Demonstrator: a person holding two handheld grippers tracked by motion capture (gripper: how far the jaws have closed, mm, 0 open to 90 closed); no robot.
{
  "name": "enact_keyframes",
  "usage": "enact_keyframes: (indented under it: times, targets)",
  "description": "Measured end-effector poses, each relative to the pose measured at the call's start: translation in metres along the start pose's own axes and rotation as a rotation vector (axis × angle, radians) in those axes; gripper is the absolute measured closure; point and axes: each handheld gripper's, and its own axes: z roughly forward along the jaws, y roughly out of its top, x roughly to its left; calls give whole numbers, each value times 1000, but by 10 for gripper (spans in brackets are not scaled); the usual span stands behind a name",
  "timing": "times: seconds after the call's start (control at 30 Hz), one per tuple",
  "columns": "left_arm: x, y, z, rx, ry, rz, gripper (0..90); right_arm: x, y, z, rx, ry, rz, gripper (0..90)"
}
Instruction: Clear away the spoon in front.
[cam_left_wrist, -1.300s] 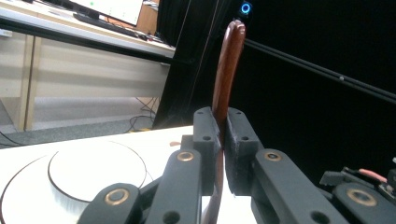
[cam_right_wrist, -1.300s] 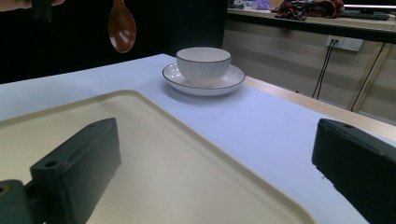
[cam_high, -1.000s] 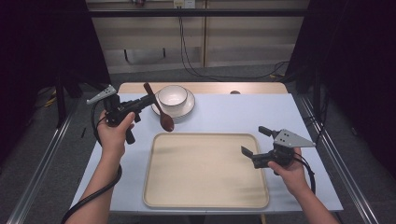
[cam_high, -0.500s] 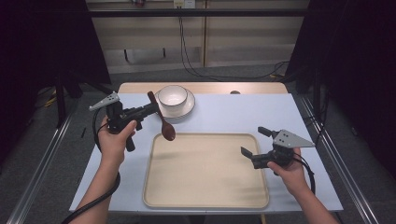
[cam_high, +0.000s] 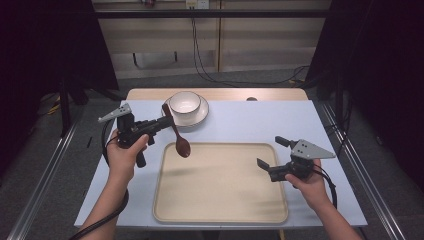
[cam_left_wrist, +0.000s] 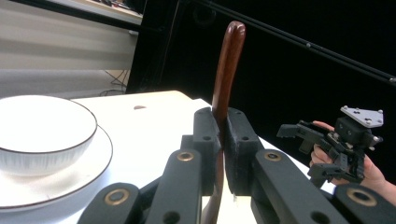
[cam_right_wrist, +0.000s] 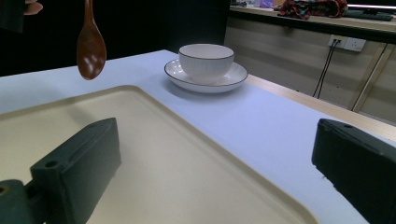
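My left gripper (cam_high: 166, 122) is shut on a brown wooden spoon (cam_high: 176, 132), held in the air by its handle with the bowl end hanging down over the far left corner of the beige tray (cam_high: 220, 210). In the left gripper view the spoon (cam_left_wrist: 227, 65) stands clamped between the jaws (cam_left_wrist: 221, 135). A white bowl (cam_high: 184, 102) sits on a white saucer (cam_high: 200, 117) at the back of the table. My right gripper (cam_high: 272, 156) is open over the tray's right edge, nothing between its fingers (cam_right_wrist: 77, 170). The right gripper view shows the spoon (cam_right_wrist: 90, 44) hanging and the bowl (cam_right_wrist: 206, 56).
A light blue mat (cam_high: 280, 117) covers the table under the tray and saucer. A wooden strip (cam_high: 270, 94) runs along the table's far edge. Dark curtains stand to both sides, and cables hang down the back wall.
My left gripper has carried the spoon from beside the bowl toward me and to the right, out over the tray's far left corner. The right gripper has stayed put.
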Motion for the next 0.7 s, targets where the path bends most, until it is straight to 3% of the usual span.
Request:
enact_keyframes:
  times: [0.13, 0.7]
  targets:
    - [0, -3, -2, -1, 1, -14, 842, 0, 0, 0, 6, -2, -1, 9]
    - [-5, -13, -9, 42, -16, 1, 842, 0, -1, 1, 15, 8, -1, 9]
